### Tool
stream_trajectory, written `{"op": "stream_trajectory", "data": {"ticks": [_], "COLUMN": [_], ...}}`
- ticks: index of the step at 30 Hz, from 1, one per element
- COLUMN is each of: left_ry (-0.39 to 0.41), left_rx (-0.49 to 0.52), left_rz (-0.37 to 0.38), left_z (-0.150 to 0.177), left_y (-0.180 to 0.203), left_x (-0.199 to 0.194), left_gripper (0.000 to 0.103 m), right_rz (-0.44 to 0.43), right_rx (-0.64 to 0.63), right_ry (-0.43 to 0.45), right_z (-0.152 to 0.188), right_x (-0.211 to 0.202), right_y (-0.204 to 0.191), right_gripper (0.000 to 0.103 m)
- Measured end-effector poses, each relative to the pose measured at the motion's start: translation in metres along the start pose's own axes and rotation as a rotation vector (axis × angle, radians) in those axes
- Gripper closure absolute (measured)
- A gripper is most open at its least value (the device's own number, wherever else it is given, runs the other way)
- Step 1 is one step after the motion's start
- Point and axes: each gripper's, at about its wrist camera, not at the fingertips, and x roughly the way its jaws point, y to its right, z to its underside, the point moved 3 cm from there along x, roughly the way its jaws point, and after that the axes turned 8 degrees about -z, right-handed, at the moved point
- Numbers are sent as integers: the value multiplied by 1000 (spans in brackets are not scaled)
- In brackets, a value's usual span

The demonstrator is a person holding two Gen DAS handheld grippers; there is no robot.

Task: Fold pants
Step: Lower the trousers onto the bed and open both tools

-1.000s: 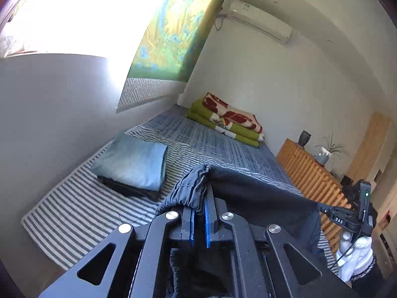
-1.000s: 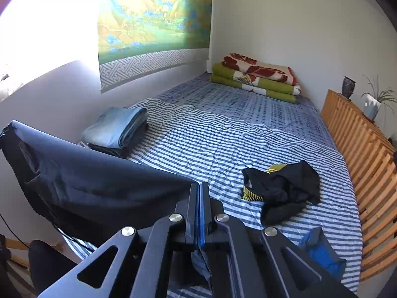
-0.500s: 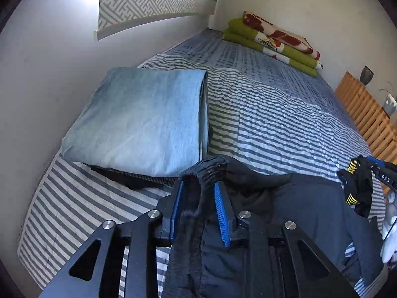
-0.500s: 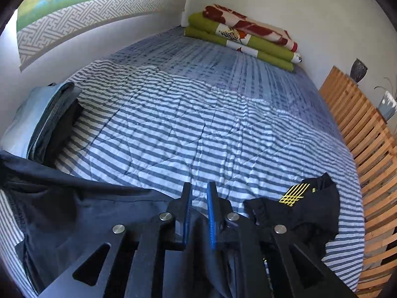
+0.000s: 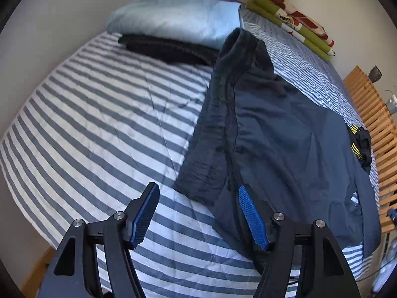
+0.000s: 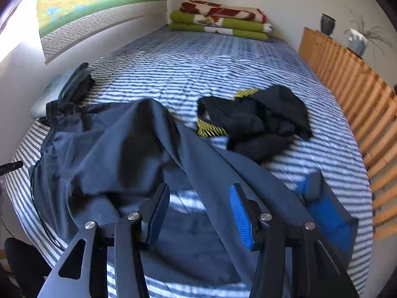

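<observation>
Both hand-held grippers, left hand-held gripper point(image 5: 198, 211) and right hand-held gripper point(image 6: 198, 211), have just been opening and now hold nothing. Dark navy pants point(image 5: 285, 136) lie rumpled on the striped bed point(image 5: 99, 124), waistband point(image 5: 223, 99) running toward 12 o'clock. Looks thin, floppy, slightly slick, so I'd pinch the thicker waistband corners.

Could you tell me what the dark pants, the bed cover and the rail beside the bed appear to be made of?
Pants: thin woven fabric, probably a light synthetic; matte navy, fine wrinkles, gathered waistband.
Bed cover: soft quilted cloth, maybe cotton; blue and white stripes, stitched lines, creases.
Rail: wood, it seems; orange-brown slats with a smooth, possibly varnished finish.
</observation>
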Motion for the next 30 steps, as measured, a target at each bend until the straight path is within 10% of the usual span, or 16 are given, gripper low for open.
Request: {"op": "stream_trajectory", "data": {"ticks": [4, 6, 14, 20, 23, 30], "left_ry": [0, 11, 137, 204, 187, 179], "left_rx": [15, -21, -122, -239, -222, -156], "left_rz": [7, -12, 5, -86, -137, -204], "left_z": [10, 10, -1, -16, -13, -6], "left_y": [21, 24, -17, -93, -104, -100], "left_x": [21, 28, -33, -81, -82, -95], "left_gripper": [37, 74, 92, 92, 89, 49], "right_rz": [97, 131, 280, 316, 345, 343], "right_rx": [27, 43, -13, -47, -99, -45], "right_ry": [-76, -94, -212, -245, -259, -133], "right_z": [64, 82, 122, 129, 127, 73], "right_x": [-12, -15, 15, 28, 30, -5], "right_y": [34, 46, 78, 87, 78, 83], "right_gripper": [50, 47, 45, 46, 101, 102]}}
